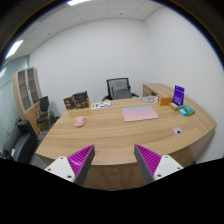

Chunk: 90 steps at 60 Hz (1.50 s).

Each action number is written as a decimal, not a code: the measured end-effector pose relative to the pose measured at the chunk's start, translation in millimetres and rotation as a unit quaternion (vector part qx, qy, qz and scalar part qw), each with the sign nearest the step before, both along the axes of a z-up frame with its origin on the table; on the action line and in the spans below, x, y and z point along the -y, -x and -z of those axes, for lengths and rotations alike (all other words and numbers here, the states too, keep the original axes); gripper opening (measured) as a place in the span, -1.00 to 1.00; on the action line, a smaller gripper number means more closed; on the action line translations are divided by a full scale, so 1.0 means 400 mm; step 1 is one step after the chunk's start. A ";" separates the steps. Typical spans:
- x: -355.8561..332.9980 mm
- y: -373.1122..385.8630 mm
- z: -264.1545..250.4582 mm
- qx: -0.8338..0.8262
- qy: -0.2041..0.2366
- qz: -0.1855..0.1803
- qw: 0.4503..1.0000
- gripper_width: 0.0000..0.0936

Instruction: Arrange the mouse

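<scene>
A small pink mouse-like object [79,121] lies on the left part of the wooden table [110,135], well beyond my left finger. Farther right on the table, ahead of the fingers, a pink rectangular mouse mat [140,114] lies flat. My gripper [113,160] hangs above the table's near edge, open, its two magenta pads wide apart. Nothing is between them but bare tabletop.
A black office chair [120,88] stands behind the table. A purple box [178,96], a teal object [186,110] and a small dark item [177,131] sit at the right end. Books [75,101] and papers [100,104] lie at the back left. More chairs [18,140] and a cabinet [28,90] stand left.
</scene>
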<state>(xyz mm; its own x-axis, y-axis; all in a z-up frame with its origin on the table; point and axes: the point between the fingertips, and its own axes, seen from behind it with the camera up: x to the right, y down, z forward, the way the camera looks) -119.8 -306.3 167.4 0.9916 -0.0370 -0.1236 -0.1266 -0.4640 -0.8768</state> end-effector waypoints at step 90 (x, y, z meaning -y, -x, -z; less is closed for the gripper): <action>-1.128 0.630 0.440 0.054 0.061 0.008 0.997 0.12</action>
<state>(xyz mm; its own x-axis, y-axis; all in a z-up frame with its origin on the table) -371.8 144.8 -8.7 0.9981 -0.0613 -0.0099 -0.0429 -0.5658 -0.8234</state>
